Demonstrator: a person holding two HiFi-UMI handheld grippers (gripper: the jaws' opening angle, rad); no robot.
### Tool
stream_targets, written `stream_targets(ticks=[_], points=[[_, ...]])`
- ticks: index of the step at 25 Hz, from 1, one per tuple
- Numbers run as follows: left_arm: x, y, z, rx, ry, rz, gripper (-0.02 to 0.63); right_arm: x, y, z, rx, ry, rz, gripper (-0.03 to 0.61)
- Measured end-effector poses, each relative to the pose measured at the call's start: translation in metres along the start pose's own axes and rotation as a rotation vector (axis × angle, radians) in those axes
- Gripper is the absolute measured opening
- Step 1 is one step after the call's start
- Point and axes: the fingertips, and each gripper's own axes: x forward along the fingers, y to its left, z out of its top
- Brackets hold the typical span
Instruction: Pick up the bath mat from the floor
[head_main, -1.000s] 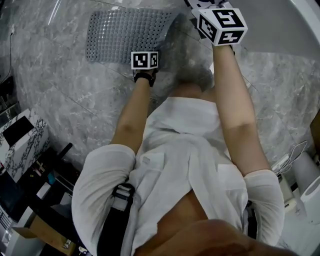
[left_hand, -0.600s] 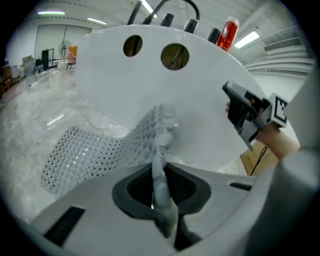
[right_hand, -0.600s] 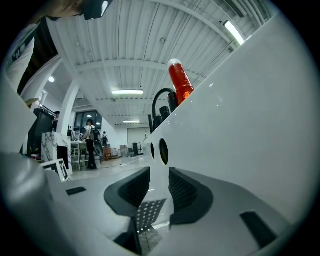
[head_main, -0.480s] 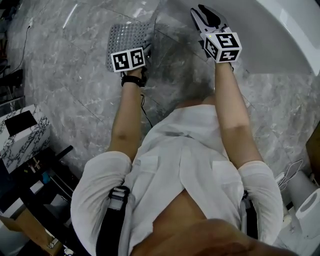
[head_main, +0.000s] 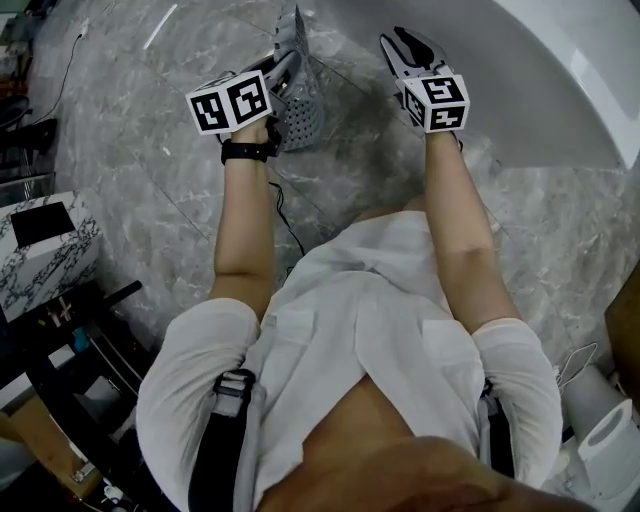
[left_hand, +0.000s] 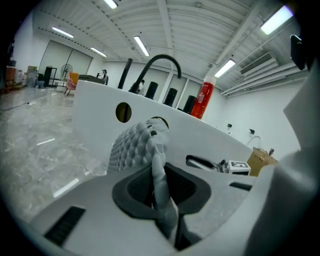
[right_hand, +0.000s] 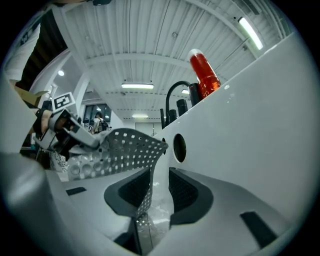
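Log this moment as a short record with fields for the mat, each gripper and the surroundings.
bath mat: grey, perforated, bunched and held up on edge; whether any part touches the floor cannot be told
left gripper: shut on the mat's edge
right gripper: jaws apart; the mat's edge runs between them against one pad, with a gap at the other
bathtub: white, close behind the mat
floor: grey marble
task status: mat gripped by the left gripper only
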Motion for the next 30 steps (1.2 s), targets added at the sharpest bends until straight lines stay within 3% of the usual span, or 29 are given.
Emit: stream_targets(ticks=[6,18,24,30], points=[[-0.015,-0.014,0.047,0.094,-0.077,0.029,0.051,-0.002,-0.004,-0.02,0.031,0.05,-0.005,0.133],[-0.051,-0.047,0.141,0.336,-0.394,0.223,0.044,-0.004,-0.001,0.013,0.042,-0.039,0.007,0.129],[-0.05,-0.047,0.145,0.422,-0.54,0.28,0.043,-0.008,0.001,0.03,0.021,-0.074,0.009,0.123],[-0.027,-0.032,0.121,0.469,-0.599,0.286,0.043,-0.017,-0.01,0.026,0.023,-0.06,-0.021,0.12]])
